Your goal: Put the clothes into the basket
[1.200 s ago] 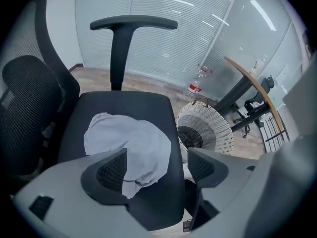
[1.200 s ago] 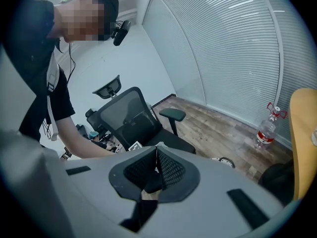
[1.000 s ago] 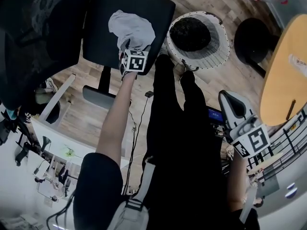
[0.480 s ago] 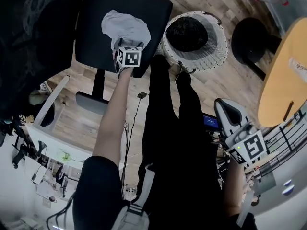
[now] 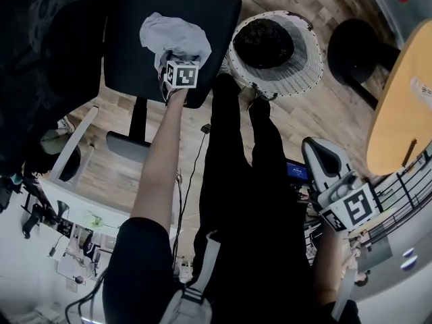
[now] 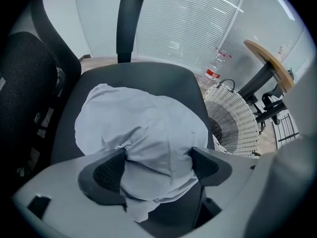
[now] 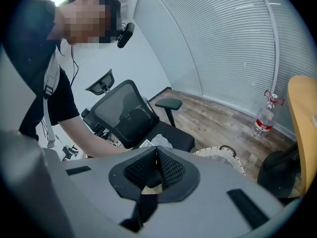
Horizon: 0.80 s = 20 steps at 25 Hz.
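Note:
A light grey garment (image 5: 169, 32) lies bunched on the black office chair seat (image 5: 135, 39). My left gripper (image 5: 174, 58) points down onto it. In the left gripper view the jaws stand wide, one on each side of a bulge of the garment (image 6: 143, 128), with the cloth filling the gap between the pads. The white wicker basket (image 5: 304, 66) stands on the floor right of the chair, with dark clothing (image 5: 263, 42) inside. My right gripper (image 5: 318, 155) hangs at the lower right, away from both, shut and empty. Its view shows the garment (image 7: 161, 141) and the basket (image 7: 218, 155) beyond its jaws.
The chair's mesh back (image 5: 40, 59) rises at the left. A round wooden table (image 5: 405, 106) and a black round base (image 5: 354, 52) stand right of the basket. A water bottle (image 7: 265, 115) stands on the wood floor by the blinds. The person's black-clad legs (image 5: 243, 181) are between chair and basket.
My left gripper has come down onto the grey garment, and its jaws now straddle the cloth. The right gripper has hardly moved.

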Each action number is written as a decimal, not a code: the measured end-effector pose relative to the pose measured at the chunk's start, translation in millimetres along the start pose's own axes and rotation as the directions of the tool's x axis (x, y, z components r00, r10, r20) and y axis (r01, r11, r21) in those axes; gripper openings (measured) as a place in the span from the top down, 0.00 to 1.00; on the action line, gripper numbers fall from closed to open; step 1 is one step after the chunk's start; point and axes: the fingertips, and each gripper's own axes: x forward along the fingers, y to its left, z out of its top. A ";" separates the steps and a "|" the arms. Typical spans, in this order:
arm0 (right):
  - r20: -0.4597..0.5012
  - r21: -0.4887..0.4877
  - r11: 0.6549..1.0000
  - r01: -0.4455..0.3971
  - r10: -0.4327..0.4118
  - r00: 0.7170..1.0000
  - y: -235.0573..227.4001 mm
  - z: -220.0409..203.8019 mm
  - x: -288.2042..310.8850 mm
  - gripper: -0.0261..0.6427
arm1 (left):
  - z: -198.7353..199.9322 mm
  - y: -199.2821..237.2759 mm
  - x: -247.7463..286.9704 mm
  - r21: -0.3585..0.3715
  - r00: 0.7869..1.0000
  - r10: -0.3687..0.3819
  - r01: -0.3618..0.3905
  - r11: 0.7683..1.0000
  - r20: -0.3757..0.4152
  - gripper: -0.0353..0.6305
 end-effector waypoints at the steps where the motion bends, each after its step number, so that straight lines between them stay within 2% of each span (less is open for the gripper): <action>1: 0.001 0.003 1.000 0.001 -0.001 1.000 0.2 -0.8 -0.1 0.94 | -1.3 0.8 1.6 0.008 1.000 0.003 -0.003 1.000 -0.009 0.29; 6: 0.012 0.009 1.000 0.006 -0.006 1.000 0.6 -2.3 -1.1 0.94 | -4.8 -0.5 8.3 0.075 0.999 0.008 -0.004 0.997 -0.052 0.30; 11: 0.021 0.015 1.000 0.017 -0.017 1.000 0.1 -2.0 -3.6 0.94 | -9.5 -0.7 12.2 0.048 0.997 -0.009 0.013 0.999 -0.074 0.31; 14: 0.026 0.016 1.000 0.018 -0.019 0.999 -0.1 -1.3 -5.0 0.94 | -7.1 -1.7 13.4 0.036 0.996 -0.030 0.034 0.999 -0.085 0.36; 16: 0.030 0.017 1.000 0.018 -0.018 0.999 1.3 -0.6 -6.5 0.94 | -8.8 -3.8 11.7 0.045 0.994 -0.040 0.045 0.998 -0.100 0.44; 18: 0.035 0.016 1.000 0.019 -0.019 0.999 2.5 0.8 -7.6 0.94 | -11.7 -7.5 9.5 0.063 0.992 -0.052 0.059 0.996 -0.113 0.59; 20: 0.042 0.013 1.000 0.020 -0.021 0.999 3.3 3.1 -7.8 0.94 | -11.8 -9.8 7.8 0.080 0.991 -0.058 0.068 0.994 -0.117 0.67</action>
